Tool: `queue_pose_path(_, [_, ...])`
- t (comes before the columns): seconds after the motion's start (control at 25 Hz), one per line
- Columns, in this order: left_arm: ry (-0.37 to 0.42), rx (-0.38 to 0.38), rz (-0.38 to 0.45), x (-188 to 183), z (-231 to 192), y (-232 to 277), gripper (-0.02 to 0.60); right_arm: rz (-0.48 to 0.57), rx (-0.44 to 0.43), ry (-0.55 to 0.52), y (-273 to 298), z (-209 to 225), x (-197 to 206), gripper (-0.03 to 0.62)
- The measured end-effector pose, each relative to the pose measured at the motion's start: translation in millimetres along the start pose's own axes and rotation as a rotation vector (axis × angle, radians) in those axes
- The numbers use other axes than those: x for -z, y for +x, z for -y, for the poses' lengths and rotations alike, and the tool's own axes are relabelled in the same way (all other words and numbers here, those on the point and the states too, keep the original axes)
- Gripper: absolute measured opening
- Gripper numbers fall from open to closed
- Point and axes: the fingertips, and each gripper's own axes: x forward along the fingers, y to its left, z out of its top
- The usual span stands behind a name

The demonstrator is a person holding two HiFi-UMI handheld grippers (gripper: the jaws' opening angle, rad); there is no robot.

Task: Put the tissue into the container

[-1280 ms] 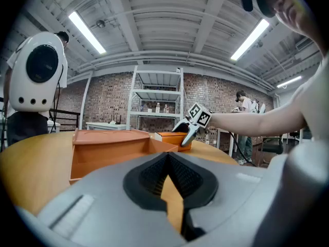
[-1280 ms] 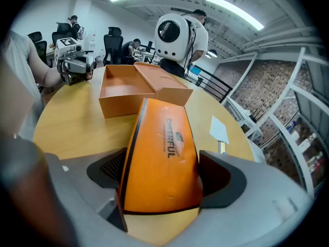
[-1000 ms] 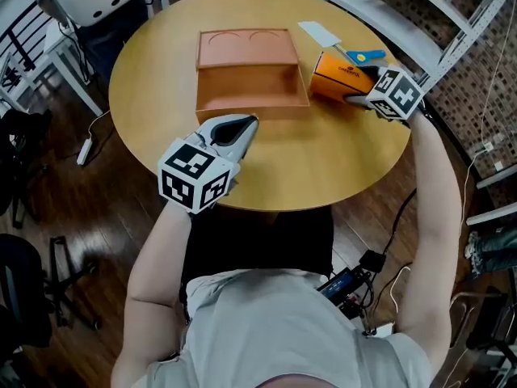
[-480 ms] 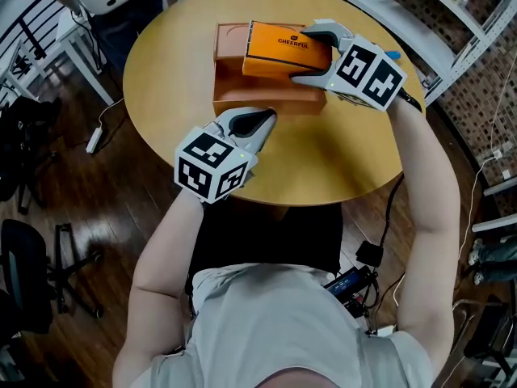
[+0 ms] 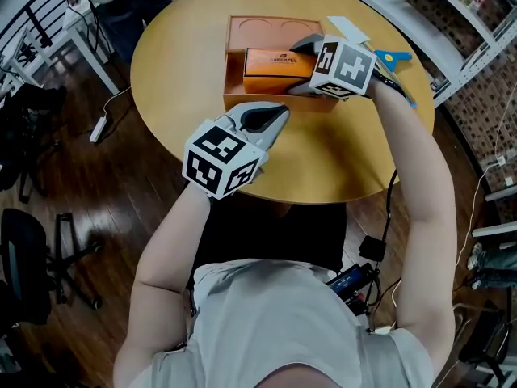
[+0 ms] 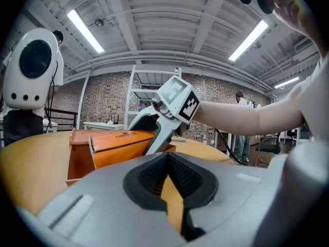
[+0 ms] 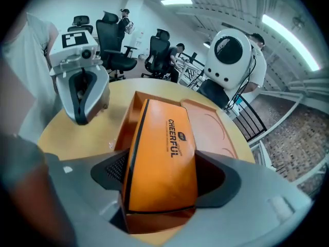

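Observation:
The tissue pack (image 5: 275,61), an orange box with dark print, lies lengthwise in the open orange container (image 5: 266,32) on the round wooden table (image 5: 178,71). My right gripper (image 5: 296,65) reaches in from the right, its jaws on either side of the pack and opening. In the right gripper view the pack (image 7: 162,153) fills the gap between the pads (image 7: 115,170), which still touch its sides. My left gripper (image 5: 271,118) hovers just in front of the container's front wall, shut, with nothing in it. The left gripper view shows the pack (image 6: 121,144) tilted inside the container (image 6: 77,161).
A white card (image 5: 343,29) and a blue object (image 5: 389,55) lie on the table to the right of the container. A white rounded machine (image 7: 229,58) stands beyond the table's far edge. Office chairs (image 5: 32,257) stand on the floor at the left.
My right gripper carried the tissue pack from the table right of the container leftward over it and lowered it inside. The left gripper has stayed in front of the container.

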Motion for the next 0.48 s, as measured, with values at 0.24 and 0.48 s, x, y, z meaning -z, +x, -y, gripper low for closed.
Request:
queue_pose_path(0.24, [0.001, 0.002, 0.000, 1, 1, 2, 0.000, 0.074, -0.023, 0.038, 1, 4, 8, 0.413])
queue_pose_path(0.48, [0.000, 0.004, -0.001, 3, 2, -1, 0.000, 0.405, 0.029, 0.081, -73, 2, -28, 0.416])
